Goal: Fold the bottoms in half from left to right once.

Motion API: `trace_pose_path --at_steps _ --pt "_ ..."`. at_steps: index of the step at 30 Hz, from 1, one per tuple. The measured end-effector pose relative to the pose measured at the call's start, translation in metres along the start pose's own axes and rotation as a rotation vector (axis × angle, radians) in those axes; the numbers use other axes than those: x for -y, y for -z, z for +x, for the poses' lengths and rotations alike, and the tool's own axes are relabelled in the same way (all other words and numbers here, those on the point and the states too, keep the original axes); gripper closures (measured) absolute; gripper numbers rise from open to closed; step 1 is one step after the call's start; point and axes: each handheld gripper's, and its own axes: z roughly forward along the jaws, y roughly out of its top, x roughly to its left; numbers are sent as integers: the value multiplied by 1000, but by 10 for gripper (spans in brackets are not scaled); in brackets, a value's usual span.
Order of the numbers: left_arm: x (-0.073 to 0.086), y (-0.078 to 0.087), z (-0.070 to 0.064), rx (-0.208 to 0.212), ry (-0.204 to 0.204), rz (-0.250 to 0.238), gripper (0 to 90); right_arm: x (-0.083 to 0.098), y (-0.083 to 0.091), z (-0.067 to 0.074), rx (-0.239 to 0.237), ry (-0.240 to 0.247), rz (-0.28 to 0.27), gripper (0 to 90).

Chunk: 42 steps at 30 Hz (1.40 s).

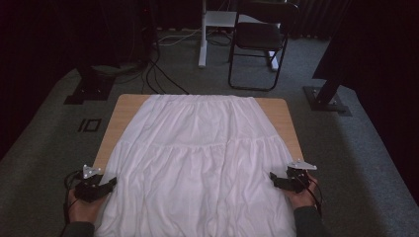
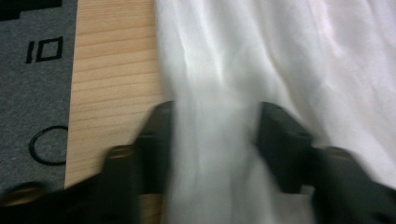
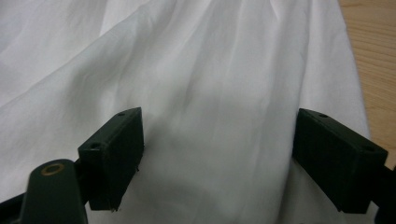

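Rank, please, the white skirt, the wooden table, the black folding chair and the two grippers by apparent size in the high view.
1. white skirt
2. wooden table, mostly covered
3. black folding chair, farther off, so rank unsure
4. left gripper and right gripper, which look alike

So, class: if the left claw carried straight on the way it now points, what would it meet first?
Most likely the white pleated cloth garment. In the left gripper view the left claw straddles a raised fold at the garment's edge over the light wooden table. Blur hides whether the pads touch it yet.
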Motion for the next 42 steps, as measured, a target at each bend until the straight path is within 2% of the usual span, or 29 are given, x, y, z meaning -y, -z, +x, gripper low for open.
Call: trace_pose_path --at_steps 1,2,4,5,7,10,13,16,20,26,30,33,34,35,36,39,42 --pt "0 1 0 3 3 1 591 0 0 0 0 0 0 164" --pt "0 1 0 7 6 1 689 0 0 0 0 0 0 165" --pt "0 1 -1 22 7 -4 822 0 0 0 2 -1 -1 177" --pt "1 1 -5 6 -14 -9 862 0 0 0 3 -2 -4 194" --pt "1 1 -10 -23 -42 -10 879 1 2 0 6 -7 -9 223" --pt "0 2 -10 -26 -49 -9 885 2 2 -1 7 -7 -12 246" --pt "0 8 -5 -48 -53 -27 885 2 3 -1 8 -10 -14 255" --pt "-3 18 1 -103 -63 -53 885 2 3 -1 8 -10 -14 255" --pt "-7 30 19 -177 -58 -78 885 2 3 0 8 -10 -14 256" --pt "-13 35 53 -294 -36 -57 887 2 3 0 3 -5 -17 287" --pt "-15 33 74 -374 -2 -32 889 3 5 0 -1 -4 -22 329" --pt "-13 33 92 -440 60 -20 889 4 6 1 -6 2 -25 339" --pt "-13 33 95 -449 74 -15 890 4 6 1 -8 3 -24 339" --pt "-14 35 97 -453 87 -17 889 4 6 1 -9 3 -24 339" --pt "-15 37 95 -444 84 -27 889 5 6 2 -11 5 -25 339" --pt "-22 46 78 -401 38 -66 887 5 6 2 -11 6 -24 339" --pt "-30 62 61 -309 13 -151 886 5 6 2 -11 5 -24 339"
